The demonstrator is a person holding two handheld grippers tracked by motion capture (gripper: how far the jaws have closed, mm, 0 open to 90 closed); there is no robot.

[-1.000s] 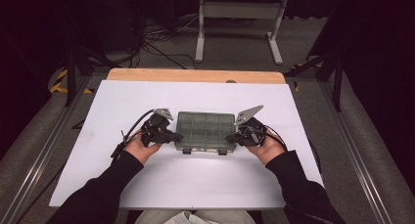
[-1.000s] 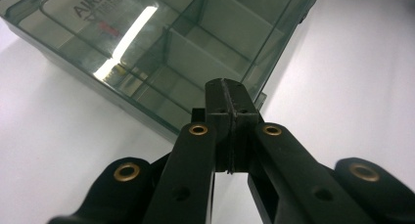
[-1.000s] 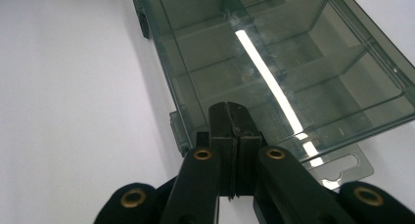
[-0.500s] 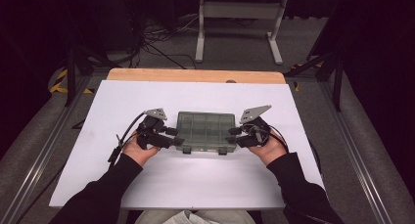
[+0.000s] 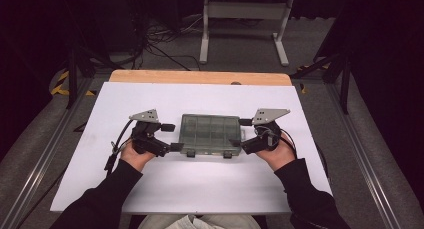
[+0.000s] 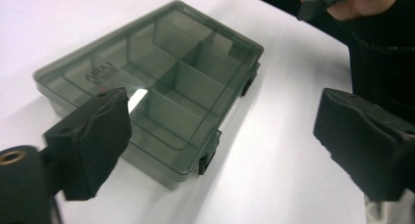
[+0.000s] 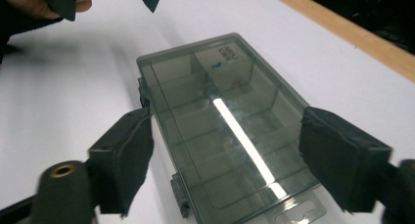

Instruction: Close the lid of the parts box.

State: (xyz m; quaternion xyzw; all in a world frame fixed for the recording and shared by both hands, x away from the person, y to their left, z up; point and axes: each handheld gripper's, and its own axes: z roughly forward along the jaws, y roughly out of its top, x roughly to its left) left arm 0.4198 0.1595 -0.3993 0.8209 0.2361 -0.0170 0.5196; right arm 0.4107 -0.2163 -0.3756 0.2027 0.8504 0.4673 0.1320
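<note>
A smoky transparent compartment box [image 5: 210, 134] lies flat with its lid closed on the white table top [image 5: 210, 189]. My left gripper [image 5: 171, 137] stands just off the box's left end, and its jaws have just been opening. In the left gripper view its pads [image 6: 93, 136] are wide apart with the box [image 6: 161, 77] ahead, untouched. My right gripper [image 5: 240, 132] is at the box's right end; its jaws have also just been opening. In the right gripper view the pads [image 7: 342, 155] flank the near end of the box [image 7: 225, 121] without pressing on it.
A wooden table edge [image 5: 200, 77] runs along the far side. Beyond it are a metal stand [image 5: 245, 19] and floor cables [image 5: 160, 39]. Metal rails [image 5: 365, 164] border the table left and right. The person's dark sleeves [image 5: 100, 199] come in from the bottom.
Both grippers' jaws went from shut on the box's ends to wide apart. The left hand drew outward to the left and the right hand lifted slightly. The box stays put.
</note>
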